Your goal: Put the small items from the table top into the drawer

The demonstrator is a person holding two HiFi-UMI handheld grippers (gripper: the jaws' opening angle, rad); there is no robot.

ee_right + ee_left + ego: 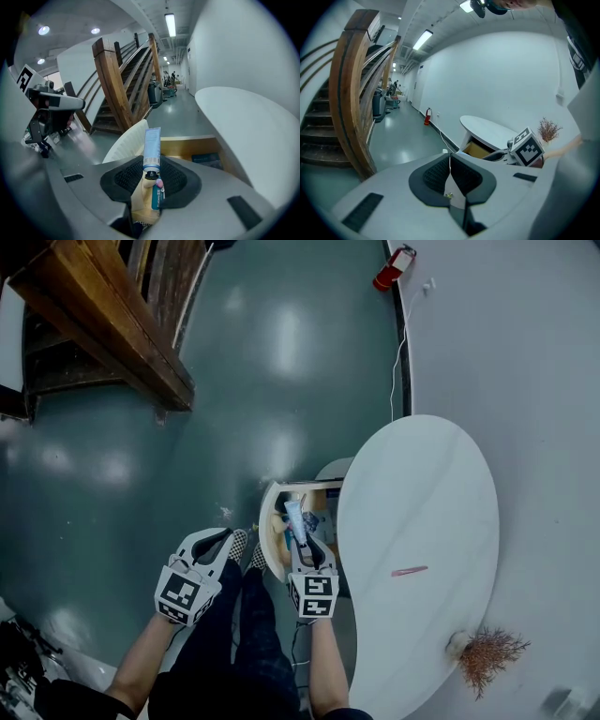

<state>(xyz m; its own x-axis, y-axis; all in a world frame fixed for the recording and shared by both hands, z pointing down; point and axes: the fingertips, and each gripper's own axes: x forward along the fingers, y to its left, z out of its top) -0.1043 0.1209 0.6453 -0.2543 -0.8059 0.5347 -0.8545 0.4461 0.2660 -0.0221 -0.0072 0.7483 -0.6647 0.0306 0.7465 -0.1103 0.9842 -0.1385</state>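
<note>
Scene from above, with a view along each tool. Dark green glossy floor (pixel 281 381); a wooden staircase (pixel 103 315) rises at upper left. At right stands the white oval bench (pixel 422 474), close to a pale wall.

The drawer (pixel 266 535), with a curved white front and a wooden inside, stands pulled out from under the bench's left edge. A dark blue packet (pixel 206 159) lies inside it, near the back.

Right tongs (pixel 151 176): reaching over the open drawer and pinching a pale blue tube (pixel 151 145) between the ribbed black pads. The tube's dark cap end points back toward the camera and its flat end points out past the tips, above the drawer's interior. A second, teal item with a pink end (pixel 158 197) shows just below the cap; whether it lies in the drawer cannot be told.

Left tongs (pixel 450 164): pressed together, pad against pad, with nothing between them. They are held to the left of the drawer front, above the floor and apart from the bench.

On the bench top: a dried brown sprig (pixel 487 657) at the near end, and a small pink item (pixel 410 571) lying alone toward the middle, well apart from the drawer. A red fire extinguisher (pixel 394 266) sits on the floor by the wall, far from the bench.
</note>
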